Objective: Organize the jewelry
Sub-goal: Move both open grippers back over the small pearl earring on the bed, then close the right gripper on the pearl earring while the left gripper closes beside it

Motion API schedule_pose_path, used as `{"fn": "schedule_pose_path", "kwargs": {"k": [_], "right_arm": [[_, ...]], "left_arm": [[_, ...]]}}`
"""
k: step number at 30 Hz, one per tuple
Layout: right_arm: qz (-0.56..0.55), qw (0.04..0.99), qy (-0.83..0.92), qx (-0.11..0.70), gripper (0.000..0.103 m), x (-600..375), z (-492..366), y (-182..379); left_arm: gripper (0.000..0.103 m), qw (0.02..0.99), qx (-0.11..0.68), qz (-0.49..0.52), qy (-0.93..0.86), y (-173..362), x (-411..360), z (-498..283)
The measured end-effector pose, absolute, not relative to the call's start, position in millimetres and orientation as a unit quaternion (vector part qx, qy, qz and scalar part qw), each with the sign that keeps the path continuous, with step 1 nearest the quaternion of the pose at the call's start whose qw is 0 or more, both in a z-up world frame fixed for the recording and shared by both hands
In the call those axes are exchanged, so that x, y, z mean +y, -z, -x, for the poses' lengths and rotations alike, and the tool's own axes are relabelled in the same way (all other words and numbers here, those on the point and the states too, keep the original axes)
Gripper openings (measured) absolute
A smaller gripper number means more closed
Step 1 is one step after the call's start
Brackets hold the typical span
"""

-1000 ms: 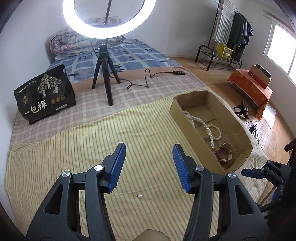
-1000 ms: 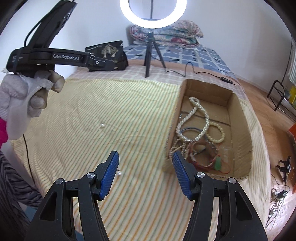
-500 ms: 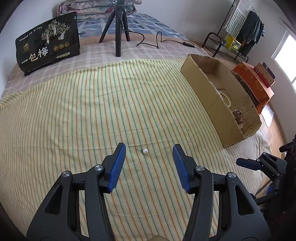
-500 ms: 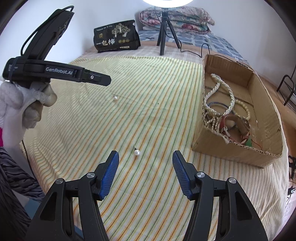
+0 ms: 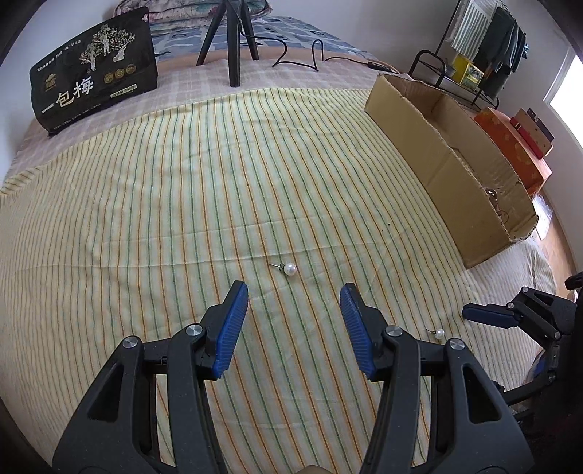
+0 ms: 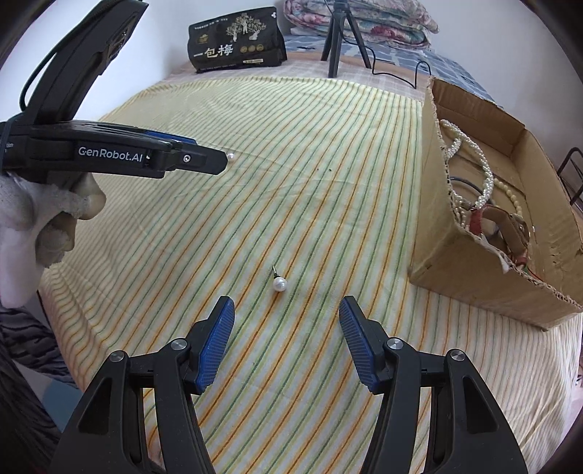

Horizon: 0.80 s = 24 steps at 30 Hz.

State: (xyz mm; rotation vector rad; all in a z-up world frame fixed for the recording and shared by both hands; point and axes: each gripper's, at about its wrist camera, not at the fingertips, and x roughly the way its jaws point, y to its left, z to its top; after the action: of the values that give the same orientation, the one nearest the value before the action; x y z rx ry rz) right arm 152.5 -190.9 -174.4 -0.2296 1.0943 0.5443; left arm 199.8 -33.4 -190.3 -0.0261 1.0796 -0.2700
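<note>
Two pearl stud earrings lie on the striped yellow cloth. One pearl earring (image 5: 289,269) lies just ahead of my open, empty left gripper (image 5: 294,330). The other pearl earring (image 6: 279,284) lies just ahead of my open, empty right gripper (image 6: 287,341); it also shows in the left wrist view (image 5: 439,333). The first earring peeks out past the left gripper's tip in the right wrist view (image 6: 230,156). A cardboard box (image 6: 433,204) to the right holds pearl necklaces (image 6: 484,175) and a brown leather band (image 6: 510,226).
A black snack bag (image 5: 94,91) and a black tripod (image 5: 233,40) stand at the far end of the bed. A cable (image 5: 313,58) runs behind the box. Folded quilts (image 6: 364,18) lie at the back. A clothes rack (image 5: 484,43) stands by the wall.
Both grippers have dropped lower and come nearer to the cloth. Each pearl earring now lies closer, just ahead of its gripper's fingertips. Both grippers stay open.
</note>
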Motion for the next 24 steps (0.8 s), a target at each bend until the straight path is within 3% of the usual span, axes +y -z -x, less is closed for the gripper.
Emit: {"fn": "schedule_pose_path", "kwargs": {"k": [8,11,24], "right_arm": [[0.107,0.813,-0.252,0.515,0.051,-188.1,-158.8,177.9],[0.111,0.812,-0.252,0.514,0.049,-185.3,-161.8,178.6],[0.119,0.813,-0.255,0.51,0.037,-179.0,-162.0,181.2]], "left_arm": [[0.053,0.848,0.516,0.009,0.124,199.1,-35.7,-210.4],[0.043,0.846,0.52,0.005,0.119,203.8,-36.2,-214.0],[0.035,0.852,0.511,-0.012,0.116,208.5,-40.6,-219.1]]}}
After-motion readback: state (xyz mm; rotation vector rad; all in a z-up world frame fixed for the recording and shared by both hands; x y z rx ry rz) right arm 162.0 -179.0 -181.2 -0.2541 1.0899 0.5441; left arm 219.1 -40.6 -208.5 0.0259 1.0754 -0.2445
